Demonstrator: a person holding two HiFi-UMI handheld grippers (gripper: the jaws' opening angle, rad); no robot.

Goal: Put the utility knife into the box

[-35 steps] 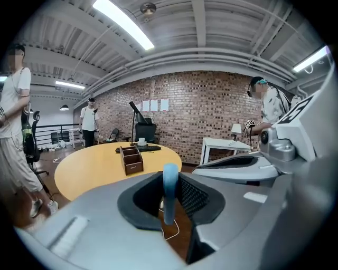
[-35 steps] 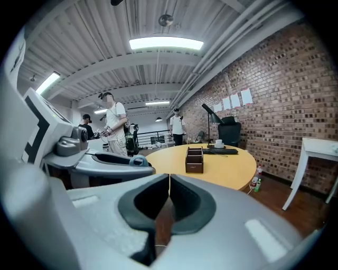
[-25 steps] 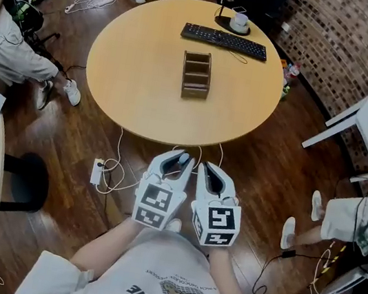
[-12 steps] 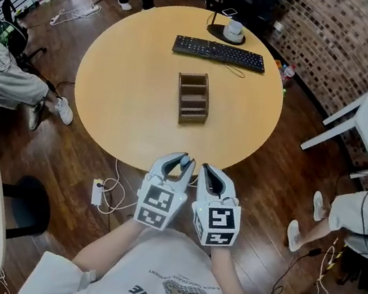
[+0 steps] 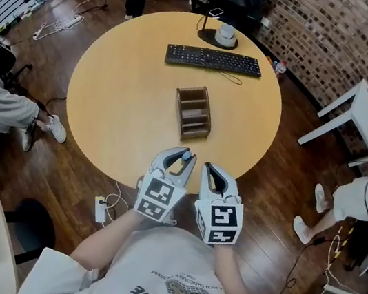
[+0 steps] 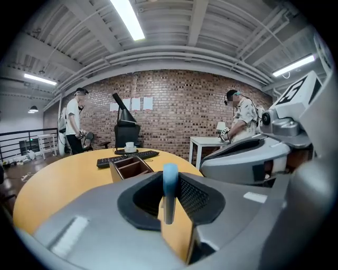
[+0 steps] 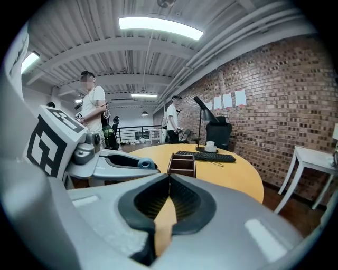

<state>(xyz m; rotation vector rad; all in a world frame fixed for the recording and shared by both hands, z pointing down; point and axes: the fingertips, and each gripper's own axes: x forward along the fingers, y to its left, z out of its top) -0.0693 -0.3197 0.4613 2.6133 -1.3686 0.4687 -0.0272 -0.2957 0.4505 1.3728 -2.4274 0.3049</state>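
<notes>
A slim grey utility knife with a blue end (image 6: 170, 175) stands upright between the jaws of my left gripper (image 6: 169, 185), which is shut on it. From above, the knife's blue end (image 5: 185, 154) shows at the tip of the left gripper (image 5: 182, 159), just over the round table's near edge. The brown wooden box (image 5: 192, 113) with open compartments sits mid-table, ahead of both grippers. My right gripper (image 5: 210, 170) hangs beside the left one, shut with nothing in it. In the right gripper view the box (image 7: 182, 164) lies straight beyond the shut right gripper (image 7: 169, 179).
A black keyboard (image 5: 214, 60) and a black stand with a white cup (image 5: 224, 34) lie at the round table's (image 5: 114, 103) far side. Cables and a power strip (image 5: 102, 207) lie on the floor. People stand and sit around; a white table (image 5: 356, 119) is at right.
Both grippers have come forward together to the table's near edge, and the box now lies closer in front of them. The knife stays in the left gripper.
</notes>
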